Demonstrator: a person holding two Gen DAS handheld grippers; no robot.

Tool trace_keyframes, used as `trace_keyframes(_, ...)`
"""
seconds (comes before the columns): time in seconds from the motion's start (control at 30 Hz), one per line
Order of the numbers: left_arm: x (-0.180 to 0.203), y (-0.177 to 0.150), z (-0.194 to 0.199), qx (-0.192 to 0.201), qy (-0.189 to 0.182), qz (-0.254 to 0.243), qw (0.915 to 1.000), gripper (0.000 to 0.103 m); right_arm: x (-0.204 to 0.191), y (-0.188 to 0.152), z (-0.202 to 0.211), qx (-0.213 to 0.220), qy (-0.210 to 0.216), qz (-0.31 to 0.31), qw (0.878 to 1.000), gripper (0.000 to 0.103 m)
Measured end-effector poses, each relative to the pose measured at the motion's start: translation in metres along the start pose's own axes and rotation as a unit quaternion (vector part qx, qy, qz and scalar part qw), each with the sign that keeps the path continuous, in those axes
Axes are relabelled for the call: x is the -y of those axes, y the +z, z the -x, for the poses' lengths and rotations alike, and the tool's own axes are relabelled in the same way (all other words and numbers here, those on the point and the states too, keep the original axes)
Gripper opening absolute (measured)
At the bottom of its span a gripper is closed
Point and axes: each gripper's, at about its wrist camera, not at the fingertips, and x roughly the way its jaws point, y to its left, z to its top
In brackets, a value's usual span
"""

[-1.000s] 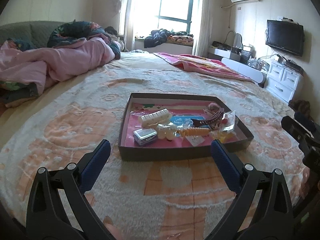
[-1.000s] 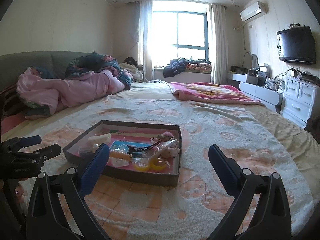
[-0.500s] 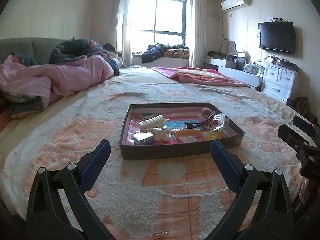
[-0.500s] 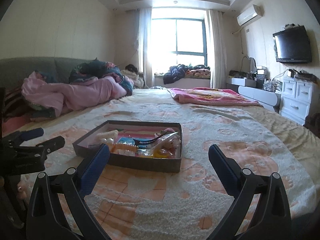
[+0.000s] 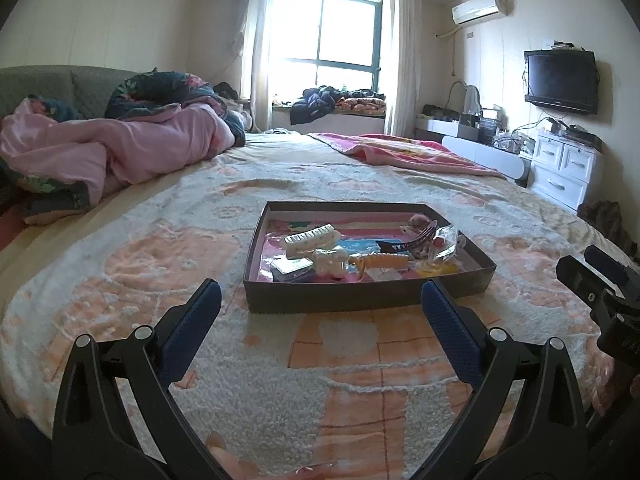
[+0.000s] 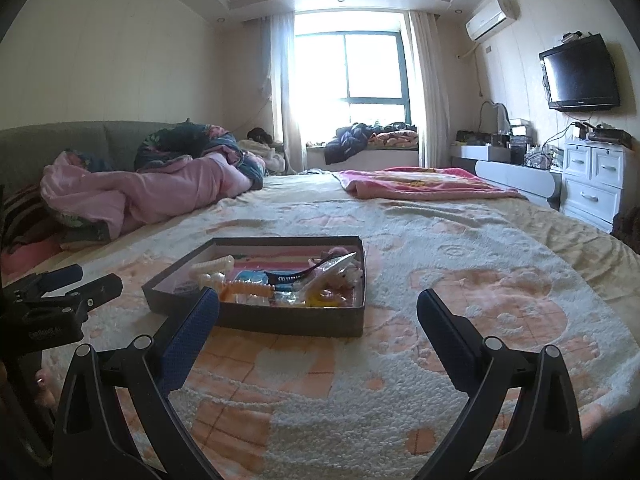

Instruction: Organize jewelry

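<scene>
On the bed [image 5: 120, 280], under a fuzzy peach-and-cream blanket [image 5: 340, 360], a shallow dark tray [image 5: 360, 300] sits near the edge closest to both cameras, its long side running across the left wrist view. All the jewelry and hair pieces lie inside it in a loose pile: a white comb-like clip [image 5: 310, 236] toward the tray's far left, a dark headband [image 5: 408, 240] toward the right, an orange ridged clip [image 5: 380, 259] in the middle, and a small silver box [image 5: 291, 269] at the near left corner. None lies on the blanket outside the tray, which would suit either a heap still to be sorted or pieces already gathered in.

Directly ahead of the left gripper [image 5: 320, 312] lies the tray, centred between its spread, empty fingers, so this gripper is the nearer and squarer to it. In the right wrist view the right gripper [image 6: 318, 316] is likewise spread wide and holds nothing; the tray lies ahead and to its left, cornerwise, just beyond its left fingertip.

Around the bed, a pink quilt [image 5: 120, 152] is bunched at the far left, a window [image 6: 360, 68] glares behind, and a television [image 6: 580, 74] and white drawers [image 6: 596, 184] stand along the right wall.
</scene>
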Motion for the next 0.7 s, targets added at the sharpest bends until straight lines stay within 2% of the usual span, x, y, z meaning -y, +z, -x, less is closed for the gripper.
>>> trace_keyframes(0.7,-0.0016,0.0015,0.0009,0.003,-0.004,0.002,1.0,0.092,0.002,-0.0014,-0.0028,-0.002,0.0,0.003,1.0,0.097)
